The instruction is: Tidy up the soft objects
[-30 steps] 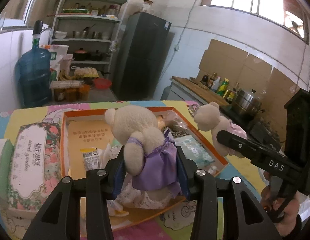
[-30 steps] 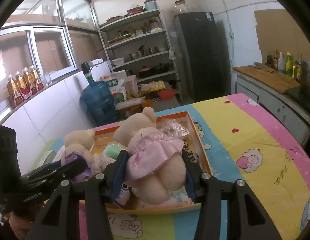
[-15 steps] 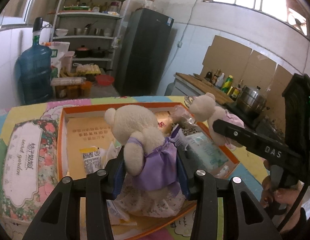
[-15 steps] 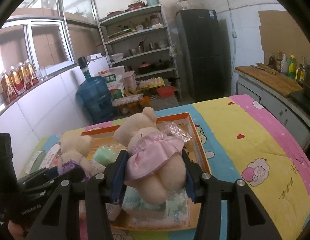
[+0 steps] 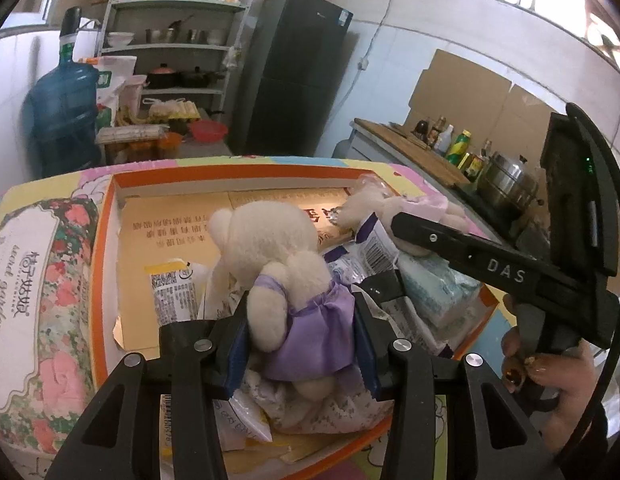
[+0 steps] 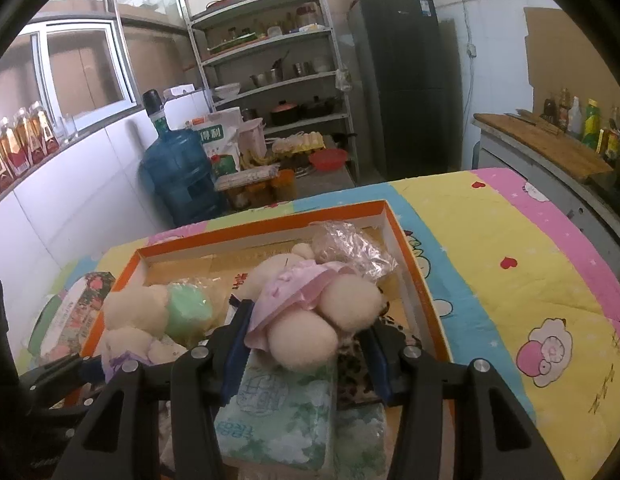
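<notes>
My left gripper is shut on a cream teddy bear in a purple dress, held low over the orange-rimmed cardboard box. My right gripper is shut on a cream teddy bear in a pink dress, tipped head-down over the same box. In the left wrist view the pink bear and the right gripper's black body lie at the right. The purple bear shows at the left of the right wrist view.
The box holds tissue packs, a green soft ball, a crinkled plastic bag and a yellow snack packet. A floral tissue box lies left of it. A cartoon-print cloth covers the table. A shelf, water jug and fridge stand behind.
Both grippers have sunk toward the box with their bears still held. The pink bear has tipped forward and down among the packs; the purple bear now sits lower over the box contents.
</notes>
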### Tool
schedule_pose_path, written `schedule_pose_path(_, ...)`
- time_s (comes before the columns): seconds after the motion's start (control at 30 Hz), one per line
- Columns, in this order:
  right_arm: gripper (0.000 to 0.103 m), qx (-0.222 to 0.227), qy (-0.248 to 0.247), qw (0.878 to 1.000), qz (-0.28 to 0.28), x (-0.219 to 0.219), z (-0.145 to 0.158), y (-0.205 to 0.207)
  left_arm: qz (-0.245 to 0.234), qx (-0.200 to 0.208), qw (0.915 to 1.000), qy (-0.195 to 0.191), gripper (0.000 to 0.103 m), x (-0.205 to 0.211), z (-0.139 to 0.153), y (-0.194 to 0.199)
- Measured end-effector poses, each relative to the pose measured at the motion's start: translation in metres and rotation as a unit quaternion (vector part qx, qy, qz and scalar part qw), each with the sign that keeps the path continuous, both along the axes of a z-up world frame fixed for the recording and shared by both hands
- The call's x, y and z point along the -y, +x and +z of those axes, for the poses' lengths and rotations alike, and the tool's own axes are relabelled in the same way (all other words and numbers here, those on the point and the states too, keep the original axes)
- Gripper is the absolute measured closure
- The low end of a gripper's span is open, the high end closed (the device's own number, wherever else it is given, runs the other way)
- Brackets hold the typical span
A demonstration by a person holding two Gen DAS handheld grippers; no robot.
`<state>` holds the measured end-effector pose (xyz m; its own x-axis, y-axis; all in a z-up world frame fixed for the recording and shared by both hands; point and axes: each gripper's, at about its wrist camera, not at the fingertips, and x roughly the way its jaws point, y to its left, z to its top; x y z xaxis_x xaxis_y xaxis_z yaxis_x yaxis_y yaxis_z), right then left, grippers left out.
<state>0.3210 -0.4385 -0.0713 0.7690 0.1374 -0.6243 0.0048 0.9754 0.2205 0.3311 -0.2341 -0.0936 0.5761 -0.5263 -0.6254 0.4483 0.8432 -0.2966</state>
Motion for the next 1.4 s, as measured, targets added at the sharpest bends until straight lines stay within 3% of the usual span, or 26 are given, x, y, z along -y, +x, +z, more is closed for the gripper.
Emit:
schedule_pose_path(0.4,0.051,0.011,-0.001,1.0,-0.001,-0.001,0.0,0.0,-0.003,0.0,0.9999,-0.012,0.053,-0.001,0.002,0.0)
schedule_pose_path(0.6,0.036,0.025,-0.002,1.0,-0.006,0.0,0.003,-0.008,-0.005,0.019,0.9996,-0.021,0.045,-0.005,0.008,-0.003)
schedule_pose_path(1.0,0.036,0.041,0.003,0.999,-0.02,0.002,0.011,-0.035,0.011,0.08,0.9967,-0.007,0.042,-0.01,0.026,-0.016)
schedule_pose_path(1.4,0.036,0.065,0.006,0.998,-0.023,-0.009,0.029,-0.087,-0.003,0.086,0.9962,-0.012,0.042,-0.016,0.039,-0.038)
